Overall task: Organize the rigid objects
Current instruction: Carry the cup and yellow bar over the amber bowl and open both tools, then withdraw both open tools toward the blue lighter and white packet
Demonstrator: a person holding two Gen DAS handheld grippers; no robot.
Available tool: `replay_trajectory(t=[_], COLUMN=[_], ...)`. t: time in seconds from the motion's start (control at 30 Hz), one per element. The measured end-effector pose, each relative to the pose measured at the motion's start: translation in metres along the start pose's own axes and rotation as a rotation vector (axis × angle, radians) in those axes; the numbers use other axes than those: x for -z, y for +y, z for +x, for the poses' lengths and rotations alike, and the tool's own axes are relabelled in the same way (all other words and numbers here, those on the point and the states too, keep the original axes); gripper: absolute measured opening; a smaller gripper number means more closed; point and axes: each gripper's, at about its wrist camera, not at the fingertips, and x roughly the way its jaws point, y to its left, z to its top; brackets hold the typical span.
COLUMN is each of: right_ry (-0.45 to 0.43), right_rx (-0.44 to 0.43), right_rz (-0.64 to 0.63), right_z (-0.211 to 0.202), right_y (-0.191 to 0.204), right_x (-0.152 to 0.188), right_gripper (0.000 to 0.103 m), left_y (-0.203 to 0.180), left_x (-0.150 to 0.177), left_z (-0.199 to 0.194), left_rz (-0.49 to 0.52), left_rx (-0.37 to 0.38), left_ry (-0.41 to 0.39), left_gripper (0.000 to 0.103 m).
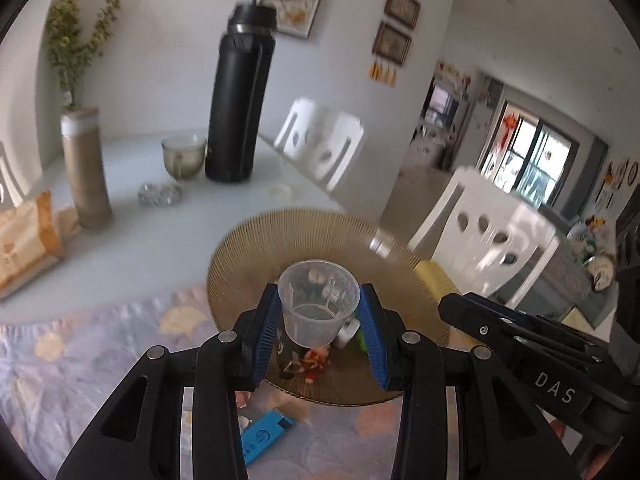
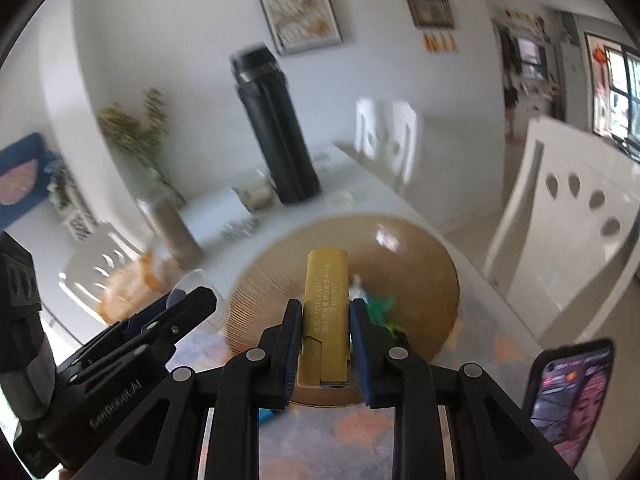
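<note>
My left gripper [image 1: 319, 296] is shut on a clear plastic cup [image 1: 318, 308], held upright between the blue pads above a round gold ribbed plate [image 1: 256, 248]. On the plate lie small items, among them a red toy [image 1: 316, 362]. A blue lighter [image 1: 264, 436] lies on the patterned cloth [image 1: 80, 360] in front of the plate. My right gripper [image 2: 326, 306] is shut on a gold lighter [image 2: 326, 280], which stands upright over the same plate [image 2: 420, 264]. In the right wrist view the left gripper [image 2: 200, 296] shows at the left with the cup [image 2: 196, 280].
A tall black flask [image 1: 236, 108], a glass bowl [image 1: 183, 156], a glass ashtray [image 1: 160, 194] and a beige vase [image 1: 86, 172] stand at the back of the white table. A snack bag [image 1: 24, 244] lies at the left. White chairs [image 1: 492, 240] line the right edge. A phone [image 2: 568, 396] stands at the near right.
</note>
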Motion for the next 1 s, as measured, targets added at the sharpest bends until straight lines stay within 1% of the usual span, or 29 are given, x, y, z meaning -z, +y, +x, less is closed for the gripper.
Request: replay_trajectory(t=[0.03, 0.07, 0.1, 0.13, 0.17, 0.2, 0.23, 0.33, 0.4, 0.5, 0.57, 0.63, 0.7, 0.77, 0.83, 0.93, 1.0], right_ry=[0.011, 0.014, 0.016, 0.023, 0.028, 0.021, 0.006, -0.031, -0.041, -0.028, -0.018, -0.016, -0.008, 0.020, 0.071, 0.135, 0.172], right_rx=[0.011, 0.015, 0.013, 0.011, 0.018, 0.028, 0.023, 0.005, -0.031, -0.102, -0.151, -0.178, -0.180, -0.195, -0.211, -0.210, -0.200], right_rz=[0.011, 0.023, 0.031, 0.036, 0.038, 0.037, 0.030, 0.002, -0.020, -0.060, -0.099, -0.152, -0.191, -0.216, -0.223, -0.224, -0.218], right_z=[0.007, 0.011, 0.014, 0.016, 0.017, 0.014, 0.009, -0.010, -0.024, -0.042, -0.052, -0.060, -0.061, -0.058, -0.047, -0.028, -0.014], right_y=[-0.004, -0.007, -0.010, -0.011, -0.013, -0.014, -0.014, -0.011, -0.004, 0.013, 0.027, 0.044, 0.058, 0.070, 0.078, 0.081, 0.081], right_x=[0.001, 0.002, 0.000, -0.001, -0.002, -0.003, -0.004, -0.001, 0.003, 0.010, 0.018, 0.029, 0.040, 0.055, 0.069, 0.088, 0.097], right_gripper=[0.023, 0.023, 0.023, 0.026, 0.034, 0.036, 0.038, 0.038, 0.038, 0.043, 0.044, 0.044, 0.044, 0.044, 0.044, 0.044, 0.044], left_y=[-0.001, 0.000, 0.002, 0.004, 0.006, 0.008, 0.011, 0.027, 0.038, 0.051, 0.056, 0.061, 0.066, 0.072, 0.077, 0.084, 0.089], left_x=[0.001, 0.003, 0.003, 0.004, 0.004, 0.005, 0.005, 0.006, 0.007, 0.012, 0.019, 0.027, 0.037, 0.048, 0.059, 0.077, 0.086], left_z=[0.006, 0.012, 0.015, 0.015, 0.012, 0.005, -0.002, -0.035, -0.054, -0.088, -0.106, -0.119, -0.126, -0.129, -0.127, -0.117, -0.103], left_rz=[-0.002, -0.010, -0.026, -0.033, -0.039, -0.039, -0.039, -0.059, -0.076, -0.084, -0.070, -0.064, -0.073, -0.088, -0.093, -0.091, -0.082], left_rx=[-0.001, 0.000, 0.005, 0.010, 0.011, 0.006, 0.003, -0.001, -0.019, -0.071, -0.121, -0.153, -0.159, -0.159, -0.161, -0.155, -0.150], left_ry=[0.016, 0.030, 0.042, 0.044, 0.033, 0.014, 0.005, -0.028, -0.052, -0.087, -0.102, -0.107, -0.100, -0.082, -0.058, -0.004, 0.044], left_gripper=[0.037, 0.041, 0.055, 0.063, 0.065, 0.067, 0.067, 0.067, 0.067, 0.067, 0.067, 0.067, 0.067, 0.067, 0.067, 0.067, 0.067])
